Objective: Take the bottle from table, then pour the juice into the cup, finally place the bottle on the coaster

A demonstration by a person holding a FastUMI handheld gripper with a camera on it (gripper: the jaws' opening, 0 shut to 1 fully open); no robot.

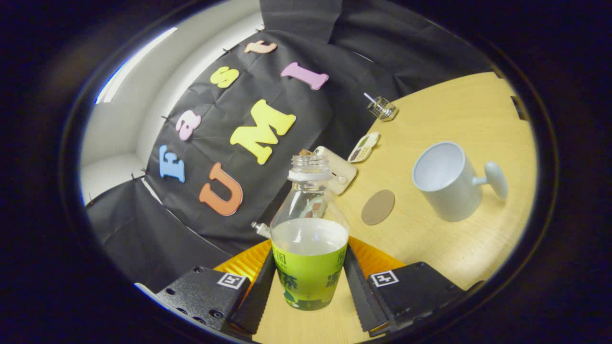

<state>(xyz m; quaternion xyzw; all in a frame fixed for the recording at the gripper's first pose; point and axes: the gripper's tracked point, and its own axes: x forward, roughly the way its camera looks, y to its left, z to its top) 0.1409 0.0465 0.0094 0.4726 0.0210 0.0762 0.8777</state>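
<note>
A clear bottle with a green label and no cap stands between my fingers, pale liquid filling it to about the top of the label. My gripper is shut on the bottle, one finger pressed against each side of the label. The wooden table shows under and beyond the bottle, and the whole scene looks tilted. A round brown coaster lies flat just beyond the bottle, to the right. Further right stands a white cup, empty, its handle pointing away from the bottle.
A cream box sits behind the bottle near the black cloth wall. Beyond it are a small oval dish and a little glass jar. A small pale object lies at the table's edge left of the bottle.
</note>
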